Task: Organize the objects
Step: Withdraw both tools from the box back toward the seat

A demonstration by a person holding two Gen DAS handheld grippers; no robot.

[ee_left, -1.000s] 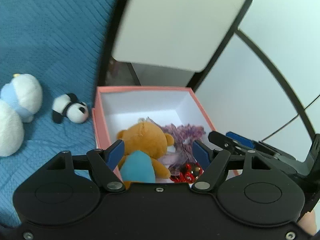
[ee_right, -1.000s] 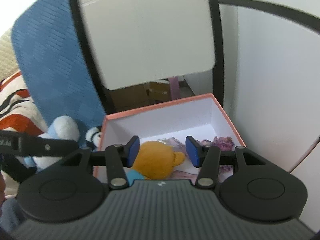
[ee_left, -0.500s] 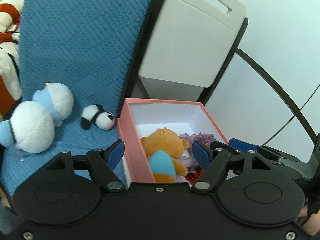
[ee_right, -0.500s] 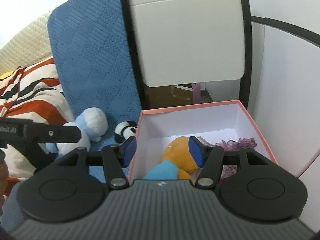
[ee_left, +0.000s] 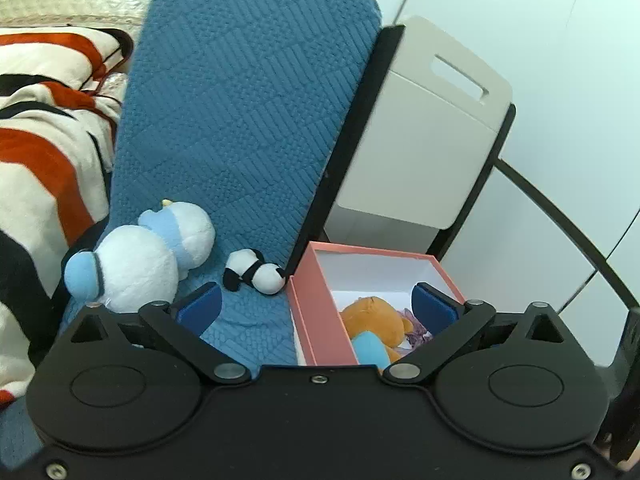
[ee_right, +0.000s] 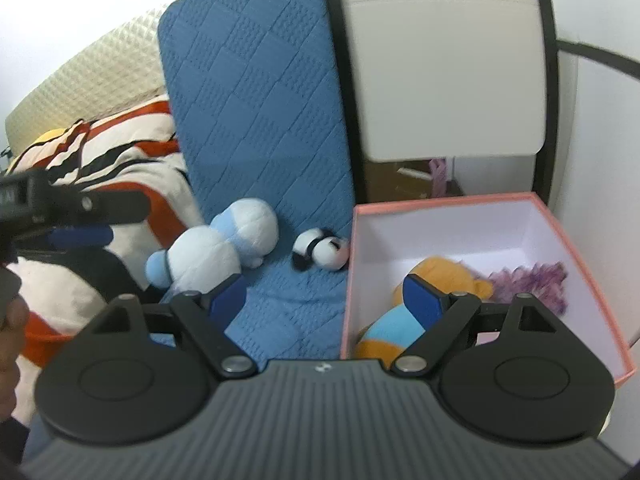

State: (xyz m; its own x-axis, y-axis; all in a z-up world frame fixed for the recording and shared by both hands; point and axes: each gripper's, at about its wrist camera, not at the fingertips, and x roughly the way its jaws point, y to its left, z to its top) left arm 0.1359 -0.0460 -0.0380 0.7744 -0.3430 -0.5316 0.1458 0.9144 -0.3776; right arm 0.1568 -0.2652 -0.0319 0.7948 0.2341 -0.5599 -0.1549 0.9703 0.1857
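Note:
A pink box [ee_left: 318, 312] with a white inside stands at the right edge of a blue quilted mat [ee_left: 240, 120]. An orange bear [ee_left: 370, 314] in a light-blue shirt lies in it beside a purple frilly piece [ee_right: 532, 280]. On the mat left of the box [ee_right: 440, 205] lie a small panda plush [ee_left: 252, 272] and a white and light-blue plush [ee_left: 148, 256]. My left gripper [ee_left: 316, 304] hangs above the box's left wall, its jaws opening, nothing between them. My right gripper [ee_right: 324, 300] is above the same wall, jaws also opening and empty, with the bear [ee_right: 440, 276] behind its right pad.
A pale grey cabinet [ee_left: 420, 140] with a slot handle stands behind the box, and white panels lie to the right. A red, white and black striped blanket [ee_left: 40, 140] lies left of the mat. A hand [ee_right: 10, 320] shows at the left edge of the right wrist view.
Both grippers have drawn back from the box and swung left, and their jaws have widened. The panda and the white-blue plush have come fully into view. The bear stays in the box.

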